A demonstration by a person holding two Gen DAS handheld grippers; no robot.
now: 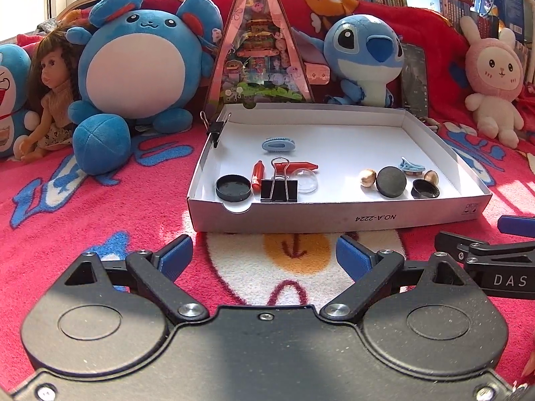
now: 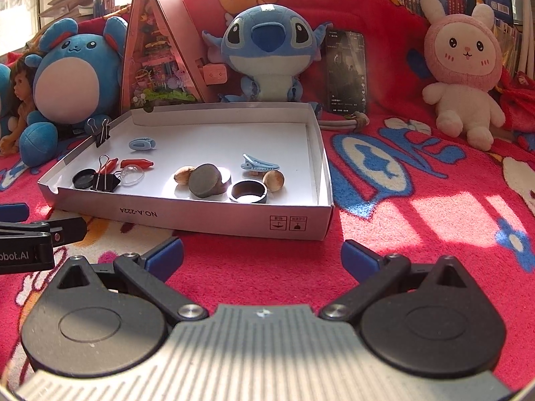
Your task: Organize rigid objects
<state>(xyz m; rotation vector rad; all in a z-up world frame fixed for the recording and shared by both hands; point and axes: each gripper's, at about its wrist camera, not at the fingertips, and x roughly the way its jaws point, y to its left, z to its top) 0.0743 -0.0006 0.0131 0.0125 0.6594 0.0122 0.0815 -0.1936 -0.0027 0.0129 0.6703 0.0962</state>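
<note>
We hold L gripper (image 1: 264, 252) & R gripper (image 2: 262, 255) w/ fingers spread wide, empty, near the white box (image 1: 334, 219); binder clip (image 1: 279, 188), caps, nuts lie inside.

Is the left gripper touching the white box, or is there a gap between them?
Apart. The left wrist view shows the left gripper open, with a strip of blanket between its fingertips and the front wall of the white box.

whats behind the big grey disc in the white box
In the right wrist view, a second disc sits behind the grey disc, with a nut beside them. The second disc is mostly covered; whatever lies under either cannot be seen.
</note>
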